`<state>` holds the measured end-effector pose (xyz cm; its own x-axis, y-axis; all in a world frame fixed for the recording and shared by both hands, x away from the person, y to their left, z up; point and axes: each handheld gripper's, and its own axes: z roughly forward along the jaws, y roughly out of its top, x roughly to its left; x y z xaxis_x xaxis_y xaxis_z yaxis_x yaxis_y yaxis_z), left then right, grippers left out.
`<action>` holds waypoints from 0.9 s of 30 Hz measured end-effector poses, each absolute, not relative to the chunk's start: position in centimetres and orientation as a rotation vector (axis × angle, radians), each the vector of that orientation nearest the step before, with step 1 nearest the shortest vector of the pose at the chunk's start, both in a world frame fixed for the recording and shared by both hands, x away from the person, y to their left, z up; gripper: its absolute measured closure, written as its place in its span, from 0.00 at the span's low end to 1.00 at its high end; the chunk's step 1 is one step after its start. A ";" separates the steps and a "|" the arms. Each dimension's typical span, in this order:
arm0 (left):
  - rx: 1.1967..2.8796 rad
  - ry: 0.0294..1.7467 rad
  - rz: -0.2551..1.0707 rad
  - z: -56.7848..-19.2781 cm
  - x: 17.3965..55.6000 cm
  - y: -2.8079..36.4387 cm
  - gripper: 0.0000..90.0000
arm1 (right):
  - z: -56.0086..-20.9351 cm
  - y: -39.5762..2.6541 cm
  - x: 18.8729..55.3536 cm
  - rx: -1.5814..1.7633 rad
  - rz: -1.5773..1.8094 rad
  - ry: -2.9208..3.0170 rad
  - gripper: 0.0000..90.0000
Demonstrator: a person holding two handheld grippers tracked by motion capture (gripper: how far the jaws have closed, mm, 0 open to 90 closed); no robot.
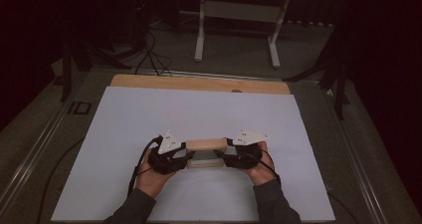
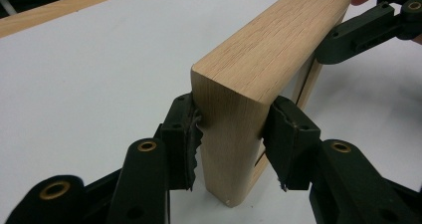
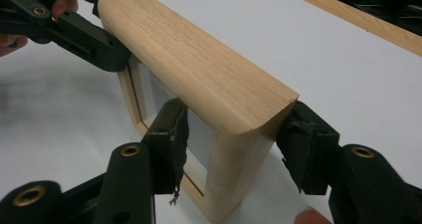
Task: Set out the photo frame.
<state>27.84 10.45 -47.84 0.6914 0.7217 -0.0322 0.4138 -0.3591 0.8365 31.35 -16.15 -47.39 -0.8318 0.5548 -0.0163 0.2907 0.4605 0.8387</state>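
high view: upright pale oak frame [image 1: 206,145]

One wooden frame [image 1: 206,145] stands at the lower middle of the high view, on one white board [image 1: 149,119]. Two grippers flank it: the left gripper [image 1: 188,156] and the right gripper [image 1: 222,156]. Two hands hold them. One white stand [image 1: 239,10] sits at top centre.
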 end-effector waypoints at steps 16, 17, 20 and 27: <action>1.986 0.888 0.442 -47.8 28.1 10.9 0.63 | -47.4 -15.5 31.6 0.743 1.306 2.411 0.52; 1.984 0.890 0.441 -47.8 28.1 10.9 0.63 | -47.4 -15.4 31.6 0.742 1.307 2.411 0.52; 1.978 0.896 0.438 -47.7 28.2 11.0 0.63 | -47.4 -15.3 31.6 0.749 1.310 2.407 0.51; 1.958 0.900 0.440 -47.6 28.3 11.2 0.63 | -47.1 -15.1 31.8 0.755 1.319 2.397 0.51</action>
<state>28.29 11.20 -47.56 0.6705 0.7404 -0.0478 0.4167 -0.3225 0.8499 31.82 -15.11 -47.11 -0.8159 0.5780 -0.0110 0.3002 0.4398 0.8464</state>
